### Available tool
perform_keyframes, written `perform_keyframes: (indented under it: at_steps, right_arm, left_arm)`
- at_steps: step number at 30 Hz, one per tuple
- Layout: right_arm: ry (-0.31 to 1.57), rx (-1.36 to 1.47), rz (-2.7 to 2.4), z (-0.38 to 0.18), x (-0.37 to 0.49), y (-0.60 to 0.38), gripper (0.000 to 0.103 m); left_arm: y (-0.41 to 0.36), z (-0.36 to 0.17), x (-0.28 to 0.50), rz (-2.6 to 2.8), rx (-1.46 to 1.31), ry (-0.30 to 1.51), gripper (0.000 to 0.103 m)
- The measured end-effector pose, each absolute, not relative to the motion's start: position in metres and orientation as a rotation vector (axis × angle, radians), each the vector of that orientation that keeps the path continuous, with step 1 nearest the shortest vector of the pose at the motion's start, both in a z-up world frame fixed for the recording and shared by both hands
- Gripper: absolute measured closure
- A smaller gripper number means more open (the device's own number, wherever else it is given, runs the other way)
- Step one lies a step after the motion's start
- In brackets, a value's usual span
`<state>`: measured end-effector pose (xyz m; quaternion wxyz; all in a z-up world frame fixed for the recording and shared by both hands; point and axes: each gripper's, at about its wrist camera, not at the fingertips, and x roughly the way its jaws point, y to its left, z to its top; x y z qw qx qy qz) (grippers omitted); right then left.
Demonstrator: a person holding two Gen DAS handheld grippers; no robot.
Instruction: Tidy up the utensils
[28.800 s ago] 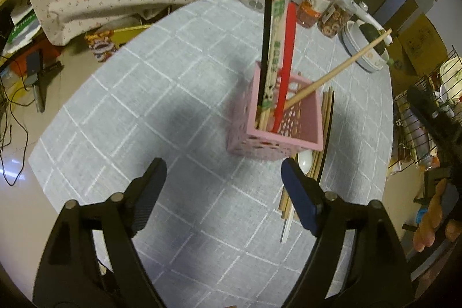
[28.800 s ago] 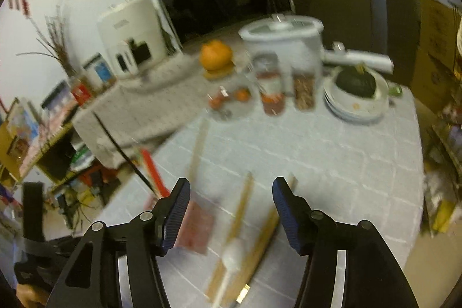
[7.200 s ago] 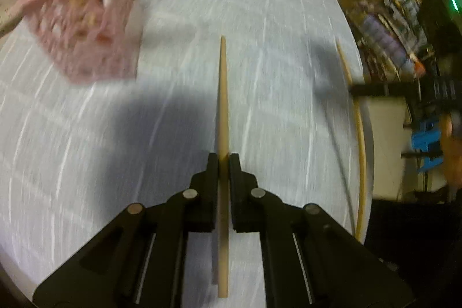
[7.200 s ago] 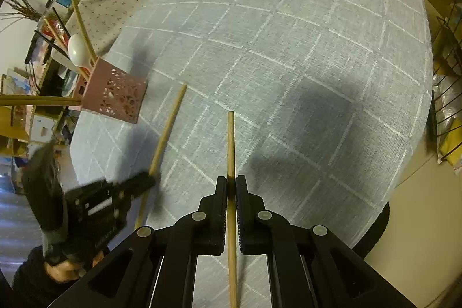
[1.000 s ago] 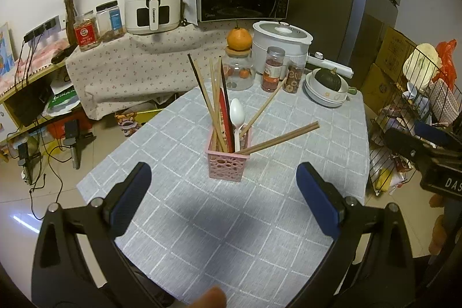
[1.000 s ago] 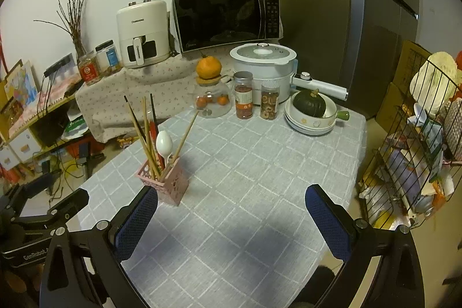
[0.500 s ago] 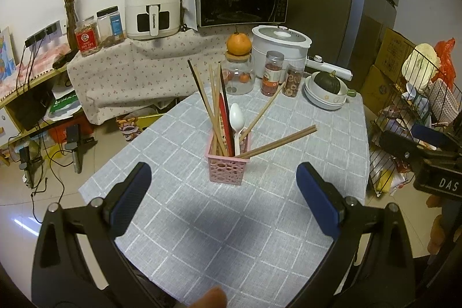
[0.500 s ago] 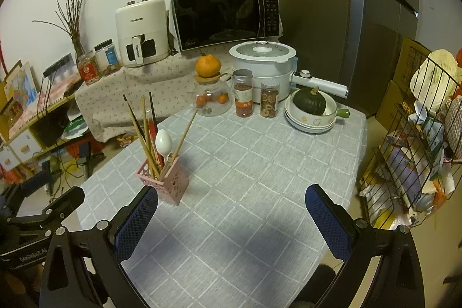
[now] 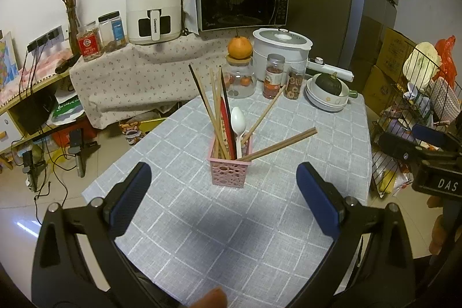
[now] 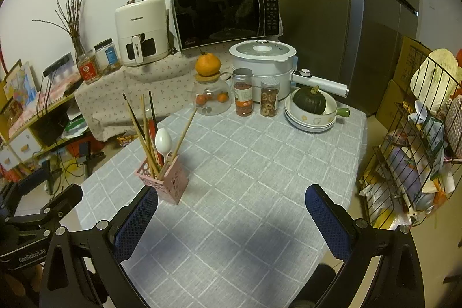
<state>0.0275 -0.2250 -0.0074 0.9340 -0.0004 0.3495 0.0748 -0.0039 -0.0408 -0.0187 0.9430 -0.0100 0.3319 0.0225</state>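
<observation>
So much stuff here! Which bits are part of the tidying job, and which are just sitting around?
Part of the job:
- pink holder
- chopsticks
- white spoon

Just sitting around:
- glass jar with an orange on top
- two snack jars
- squash in stacked bowls
- white cooker

place: home kitchen-dining corner | 12 o'clock: microwave (image 10: 226,16) under a floral cloth, air fryer (image 10: 141,32) at 11 | mid: table (image 10: 260,163) in grey checked cloth with rice cooker (image 10: 262,59), food jars (image 10: 243,92) | 3 o'clock: wire rack (image 10: 410,163) of groceries, fridge (image 10: 375,19) at 1
</observation>
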Motion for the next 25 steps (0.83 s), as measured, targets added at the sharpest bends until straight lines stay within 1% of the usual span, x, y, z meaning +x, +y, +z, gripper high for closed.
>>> perform_keyframes:
  at_steps: [25]
  right_arm:
    - [0.736, 0.007, 0.139, -0.0171, 0.0323, -0.2304, 0.0]
  left_arm:
    - [-0.0394, -0.0247, 0.0, 0.057, -0.02, 0.687, 0.003]
